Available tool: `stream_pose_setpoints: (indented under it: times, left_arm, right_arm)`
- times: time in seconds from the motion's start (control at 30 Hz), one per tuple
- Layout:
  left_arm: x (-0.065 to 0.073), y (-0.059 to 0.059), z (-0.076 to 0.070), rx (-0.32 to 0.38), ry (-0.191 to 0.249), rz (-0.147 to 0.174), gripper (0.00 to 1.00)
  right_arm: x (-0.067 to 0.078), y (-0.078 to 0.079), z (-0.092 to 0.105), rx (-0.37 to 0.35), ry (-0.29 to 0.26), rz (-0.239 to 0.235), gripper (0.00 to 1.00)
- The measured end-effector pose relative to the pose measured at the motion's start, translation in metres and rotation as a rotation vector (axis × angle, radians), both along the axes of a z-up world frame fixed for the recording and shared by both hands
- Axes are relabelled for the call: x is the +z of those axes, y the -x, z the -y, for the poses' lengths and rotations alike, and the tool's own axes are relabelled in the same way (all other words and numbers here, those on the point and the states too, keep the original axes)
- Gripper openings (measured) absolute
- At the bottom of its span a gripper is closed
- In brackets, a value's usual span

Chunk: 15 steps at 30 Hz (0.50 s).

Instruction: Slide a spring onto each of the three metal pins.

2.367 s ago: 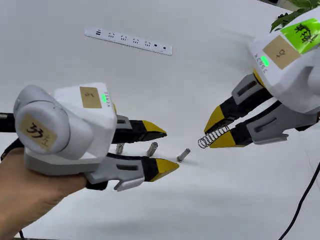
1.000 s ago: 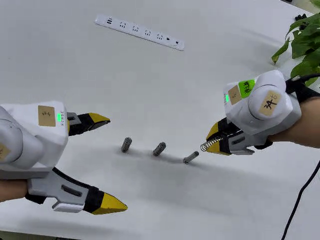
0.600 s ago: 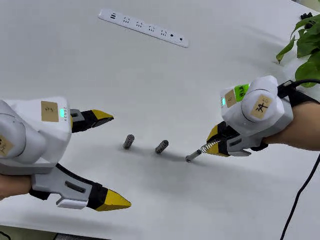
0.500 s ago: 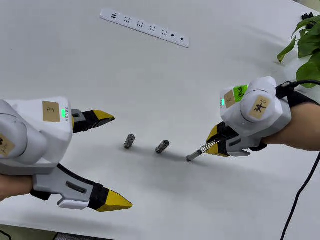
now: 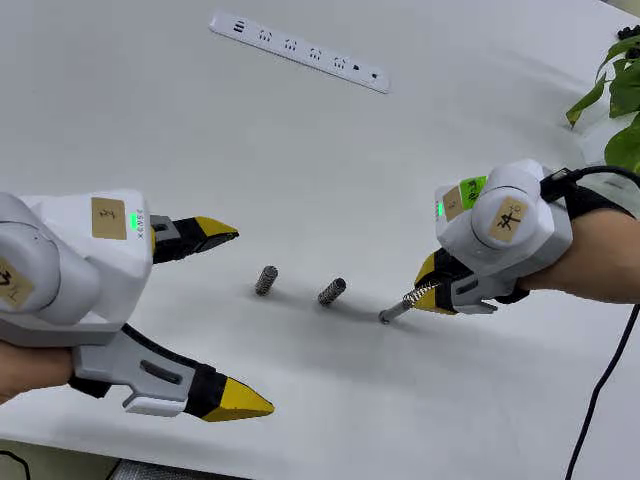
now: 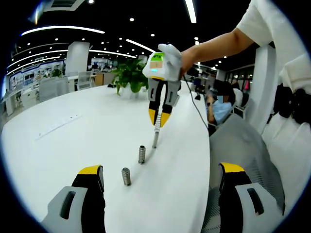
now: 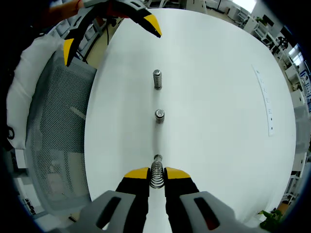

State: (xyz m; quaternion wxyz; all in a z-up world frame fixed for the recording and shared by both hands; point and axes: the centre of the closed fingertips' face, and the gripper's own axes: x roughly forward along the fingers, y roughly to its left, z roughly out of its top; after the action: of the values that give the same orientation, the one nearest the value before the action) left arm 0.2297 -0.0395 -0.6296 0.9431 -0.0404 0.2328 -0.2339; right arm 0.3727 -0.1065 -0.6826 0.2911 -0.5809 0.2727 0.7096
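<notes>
Lowered since earlier, right tongs (image 5: 428,292) pinch the light, squashy spring (image 5: 417,295) mid-coil, seemingly touching the three-o'clock pin (image 5: 389,315); left tongs (image 5: 252,320) spread.

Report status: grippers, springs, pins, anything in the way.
Left gripper open, hanging clear. Right gripper shut on spring, its end at third pin's top. Two pins sprung. Path clear.

This is a big open-plan office. A wide white table (image 5: 420,130) stands under rows of ceiling lights (image 6: 190,9), with a power strip (image 5: 300,52) lying on it and a green plant (image 6: 127,76) at its edge. A mesh office chair (image 7: 53,145) sits beside it, and more desks and chairs (image 6: 48,87) stand farther back in the hall.
</notes>
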Motion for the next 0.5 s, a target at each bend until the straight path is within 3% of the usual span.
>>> stream_pose_setpoints:
  times: [0.5]
  left_arm:
    - [0.0013, -0.0025, -0.0002, 0.002, 0.011, 0.008, 1.0]
  right_arm:
    - [-0.009, 0.0001, 0.0019, 0.011, 0.021, 0.001, 0.12]
